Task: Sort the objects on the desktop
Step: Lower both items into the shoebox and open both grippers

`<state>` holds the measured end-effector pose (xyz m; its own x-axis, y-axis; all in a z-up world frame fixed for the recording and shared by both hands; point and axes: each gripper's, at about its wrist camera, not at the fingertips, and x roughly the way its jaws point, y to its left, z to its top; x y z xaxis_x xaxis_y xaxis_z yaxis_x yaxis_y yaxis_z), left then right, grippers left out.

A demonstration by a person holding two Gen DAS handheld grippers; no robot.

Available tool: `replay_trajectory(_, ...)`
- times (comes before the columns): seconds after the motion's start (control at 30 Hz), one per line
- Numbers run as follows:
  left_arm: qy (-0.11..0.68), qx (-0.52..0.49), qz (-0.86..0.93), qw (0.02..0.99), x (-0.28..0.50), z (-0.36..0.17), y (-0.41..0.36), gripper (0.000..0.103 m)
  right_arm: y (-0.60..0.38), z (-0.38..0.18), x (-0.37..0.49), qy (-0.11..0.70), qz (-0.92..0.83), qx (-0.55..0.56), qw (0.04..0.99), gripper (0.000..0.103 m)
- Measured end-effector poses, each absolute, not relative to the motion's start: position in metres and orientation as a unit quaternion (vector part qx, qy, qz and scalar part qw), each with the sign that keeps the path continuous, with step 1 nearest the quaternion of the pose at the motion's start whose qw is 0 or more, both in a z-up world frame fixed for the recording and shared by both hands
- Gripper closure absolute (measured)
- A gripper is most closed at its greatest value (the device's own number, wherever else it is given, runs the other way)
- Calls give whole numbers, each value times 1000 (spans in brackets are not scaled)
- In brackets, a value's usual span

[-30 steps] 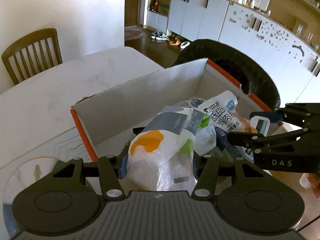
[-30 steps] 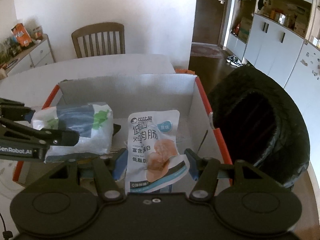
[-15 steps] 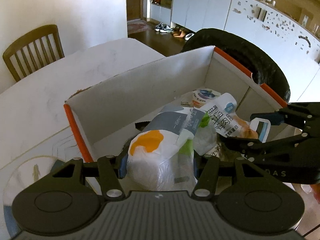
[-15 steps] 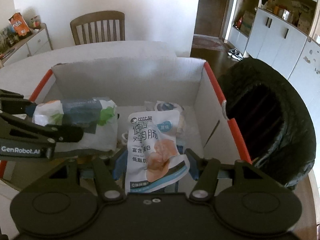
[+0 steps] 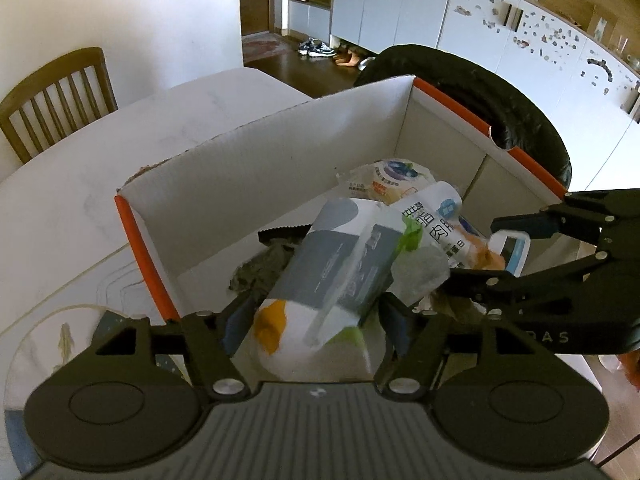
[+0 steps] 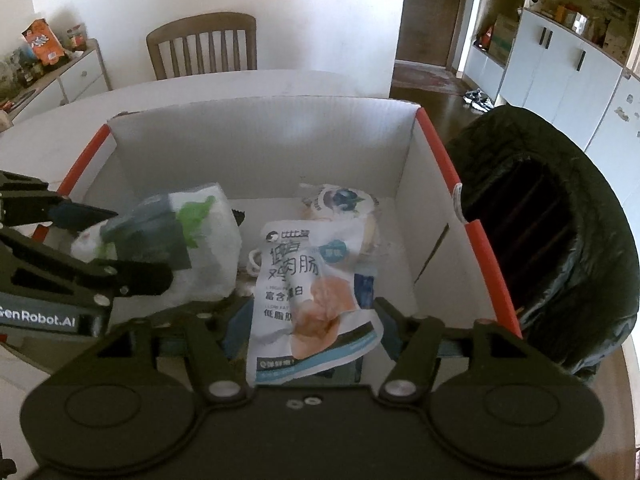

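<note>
My left gripper (image 5: 310, 320) sits over the near edge of the white box (image 5: 256, 184) with orange-trimmed walls, standing on the desk (image 5: 80, 184). Its jaws have just been opening. The white wrapped pack (image 5: 332, 280) with grey, orange and green print lies between them, tilted and motion-blurred. The pads appear clear of it, though the pack's lower end is hidden behind my gripper body.

My right gripper (image 6: 308, 324) has also just widened its jaws slightly. The white snack pouch (image 6: 308, 288) with black characters stands between them. Its bottom edge is cut off by the gripper body; whether the pads press on it I cannot tell.

Deeper in the box lies a round sealed packet (image 6: 340, 204) with a blueberry print, partly covered by the pouch. Dark crumpled material (image 5: 264, 268) beneath the pack cannot be identified. A black-lined bin (image 6: 552, 240) stands beside the box's right wall.
</note>
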<state>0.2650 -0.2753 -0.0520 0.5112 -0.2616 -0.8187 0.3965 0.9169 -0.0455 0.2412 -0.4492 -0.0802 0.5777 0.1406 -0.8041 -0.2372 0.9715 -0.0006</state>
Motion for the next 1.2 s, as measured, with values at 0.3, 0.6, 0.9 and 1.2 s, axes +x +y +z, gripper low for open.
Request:
replay_trajectory(0.3,448,74,-206,867,256,-46,-272,32,-456,-69,234,432,117,-47,893,24)
replay_trajectory(0.6,443,56,-214,869,247,-35,-265,32,-459,-57,224,417,136,-32,898,22)
replay_trajectory(0.9,426,37,-223,876,233,-19,-262,32,-462,-42,216,399,148,-16,905,21)
replay_trajectory(1.2,410,27,-217,886,222,-3,-261,32,-466,-28,202,380,158,-13,911,17)
